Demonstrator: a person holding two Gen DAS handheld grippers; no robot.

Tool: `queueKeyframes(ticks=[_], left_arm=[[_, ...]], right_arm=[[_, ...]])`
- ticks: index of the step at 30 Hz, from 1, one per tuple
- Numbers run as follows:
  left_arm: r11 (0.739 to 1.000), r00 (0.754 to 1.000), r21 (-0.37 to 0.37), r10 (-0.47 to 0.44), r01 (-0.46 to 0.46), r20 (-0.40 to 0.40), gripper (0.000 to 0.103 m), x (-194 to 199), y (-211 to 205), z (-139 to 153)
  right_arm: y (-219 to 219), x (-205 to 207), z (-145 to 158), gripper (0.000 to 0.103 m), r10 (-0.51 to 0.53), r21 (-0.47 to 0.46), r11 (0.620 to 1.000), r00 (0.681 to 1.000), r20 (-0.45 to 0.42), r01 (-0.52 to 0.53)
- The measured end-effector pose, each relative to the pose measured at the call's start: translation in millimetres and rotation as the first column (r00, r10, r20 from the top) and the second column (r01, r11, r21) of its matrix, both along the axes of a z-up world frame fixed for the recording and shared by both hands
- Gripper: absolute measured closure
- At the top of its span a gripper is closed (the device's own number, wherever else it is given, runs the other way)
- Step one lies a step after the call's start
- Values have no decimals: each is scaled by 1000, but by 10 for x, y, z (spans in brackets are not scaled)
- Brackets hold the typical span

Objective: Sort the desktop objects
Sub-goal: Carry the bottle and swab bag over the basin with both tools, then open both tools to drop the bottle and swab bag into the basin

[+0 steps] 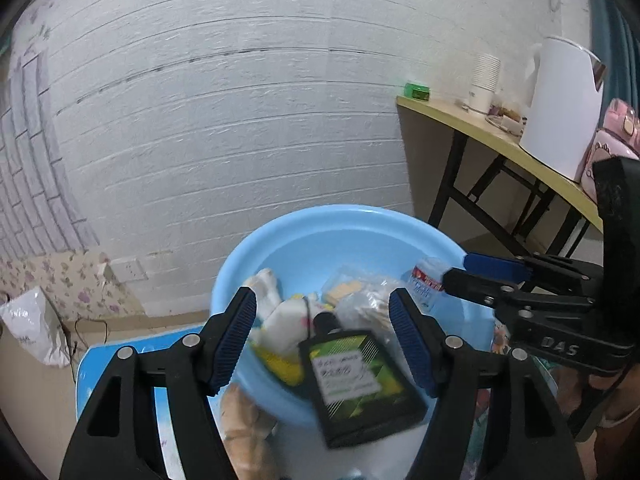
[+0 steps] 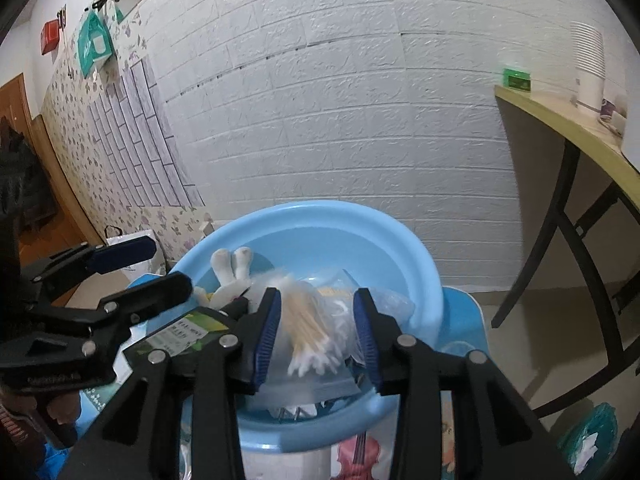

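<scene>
Between the left hand-held gripper jaws, apart, a black bottle over the blue basin, right hand-held gripper jaws apart around a cotton swab bag

A light blue basin holds a black bottle with a green-and-yellow label, a white plush toy and pale, white-tipped cotton swabs.

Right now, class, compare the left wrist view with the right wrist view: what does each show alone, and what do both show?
Left wrist only: a white electric kettle and pink patterned bag on the yellow-topped table.
Right wrist only: a teal hanging bag, red wall box and wooden door.
Both: the light blue plastic basin, black flat bottle with green label, clear bag of cotton swabs, stacked paper cups.
</scene>
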State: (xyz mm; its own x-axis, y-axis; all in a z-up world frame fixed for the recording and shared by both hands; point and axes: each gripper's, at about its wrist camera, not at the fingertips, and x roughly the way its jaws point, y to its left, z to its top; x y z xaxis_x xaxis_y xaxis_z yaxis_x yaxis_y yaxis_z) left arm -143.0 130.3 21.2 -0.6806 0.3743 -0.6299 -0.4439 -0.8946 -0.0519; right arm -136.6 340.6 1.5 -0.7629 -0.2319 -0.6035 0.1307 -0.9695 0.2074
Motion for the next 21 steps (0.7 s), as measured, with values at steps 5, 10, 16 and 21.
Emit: queueKeyframes(ticks=[5, 10, 16, 21], left_arm=[[998, 998, 13, 55, -55, 29, 34, 105, -307, -72], [992, 990, 19, 123, -124, 65, 26, 180, -601, -197], [986, 982, 26, 161, -165, 100, 26, 272, -864, -328], [984, 976, 8, 177, -179, 125, 22, 299, -998, -457]], right_arm=[[-236, 180, 38, 65, 138, 16, 990, 990, -13, -137], [-554, 312, 2, 56, 236, 94, 968, 972, -14, -233], [-781, 295, -79, 55, 272, 141, 952, 962, 21, -272], [-752, 335, -133, 53, 252, 135, 958, 967, 29, -254]])
